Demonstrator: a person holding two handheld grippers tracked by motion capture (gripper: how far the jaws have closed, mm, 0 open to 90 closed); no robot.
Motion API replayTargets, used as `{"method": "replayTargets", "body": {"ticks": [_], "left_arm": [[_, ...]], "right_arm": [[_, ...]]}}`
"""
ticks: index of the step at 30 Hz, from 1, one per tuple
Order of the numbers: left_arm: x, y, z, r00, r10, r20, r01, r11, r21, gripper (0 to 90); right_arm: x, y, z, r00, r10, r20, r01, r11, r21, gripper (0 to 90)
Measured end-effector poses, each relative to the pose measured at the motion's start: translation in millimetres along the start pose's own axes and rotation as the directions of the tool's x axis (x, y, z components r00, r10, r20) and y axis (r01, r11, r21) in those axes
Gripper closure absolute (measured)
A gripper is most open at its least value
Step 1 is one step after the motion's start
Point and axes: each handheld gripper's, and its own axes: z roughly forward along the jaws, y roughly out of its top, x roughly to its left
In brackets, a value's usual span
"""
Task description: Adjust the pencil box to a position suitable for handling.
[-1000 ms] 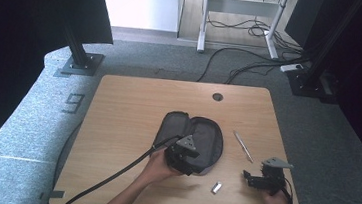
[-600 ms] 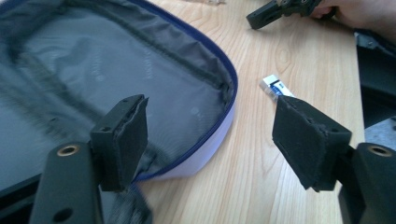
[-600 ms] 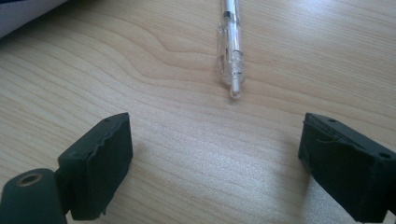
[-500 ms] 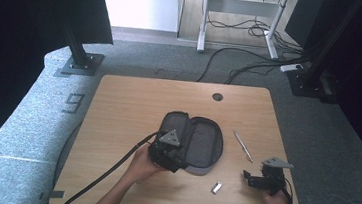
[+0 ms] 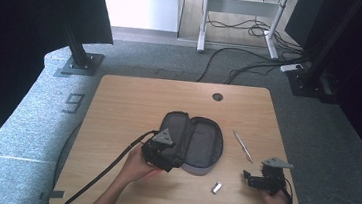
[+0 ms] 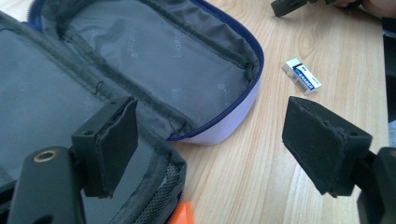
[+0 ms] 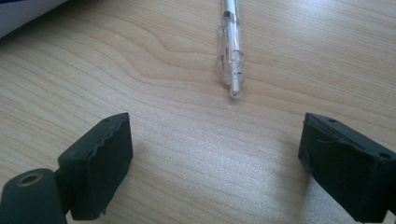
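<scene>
High view: left gripper (image 5: 164,153), jaws just opened with nothing between them, hides the near-left edge of the unzipped grey fabric pencil case (image 5: 195,142) at mid-table; right gripper (image 5: 254,179) rests open.

A large "9" is marked on the grey floor (image 5: 73,103) left of the table; the eraser's (image 6: 301,76) label is illegible.

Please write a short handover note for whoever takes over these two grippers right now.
Left gripper: open, jaws just been opening, nothing between the pads, at the near left edge of the open pencil case.
Right gripper: open, empty, pointing at the clear pen.
Pen and eraser lie on the table, right of the case.
Done: case unzipped and laid open.
Left: probably pen and eraser into the case, then close it.
</scene>
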Motion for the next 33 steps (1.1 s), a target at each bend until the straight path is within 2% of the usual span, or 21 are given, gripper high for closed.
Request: {"method": "replayTargets", "body": {"ticks": [10, 12, 13, 14, 15, 17, 28, 33], "left_arm": [[7.6, -22.0, -16.8, 0.9981, -0.037, -0.049, 0.035, 0.9990, -0.027, 16.5], [10.1, -29.0, -23.8, 0.9968, -0.051, -0.062, 0.049, 0.9982, -0.036, 15.8], [11.8, -34.3, -29.8, 0.9952, -0.070, -0.068, 0.066, 0.9962, -0.057, 15.6], [11.8, -34.3, -29.8, 0.9952, -0.070, -0.068, 0.066, 0.9962, -0.057, 15.6], [14.2, -40.3, -37.7, 0.9934, -0.089, -0.073, 0.083, 0.9940, -0.072, 15.6], [15.2, -45.1, -44.1, 0.9913, -0.099, -0.087, 0.092, 0.9926, -0.080, 15.6], [15.2, -65.0, -71.8, 0.9829, -0.120, -0.140, 0.105, 0.9878, -0.115, 15.7], [18.3, -80.3, -83.5, 0.9744, -0.148, -0.170, 0.126, 0.9830, -0.133, 15.6]], "right_arm": [[-0.1, 0.0, 0.0, 1.0000, -0.001, 0.000, 0.001, 1.000, 0.000, 9.5], [0.0, 0.0, 0.0, 1.0000, 0.000, 0.000, 0.000, 1.000, 0.000, 9.5], [-0.1, 0.0, 0.0, 1.0000, -0.001, 0.000, 0.001, 1.000, 0.000, 9.5], [-0.1, 0.0, 0.0, 1.0000, -0.001, 0.000, 0.001, 1.000, 0.000, 9.5], [0.0, 0.0, 0.0, 1.0000, 0.000, 0.000, 0.000, 1.000, 0.000, 9.5], [0.0, 0.0, 0.0, 1.0000, -0.001, 0.000, 0.001, 1.000, 0.000, 9.5], [0.0, 0.1, 0.0, 1.0000, -0.001, 0.000, 0.001, 1.000, 0.001, 9.5], [-0.1, 0.1, 0.0, 1.0000, -0.001, 0.001, 0.001, 1.000, 0.000, 9.5]]}}
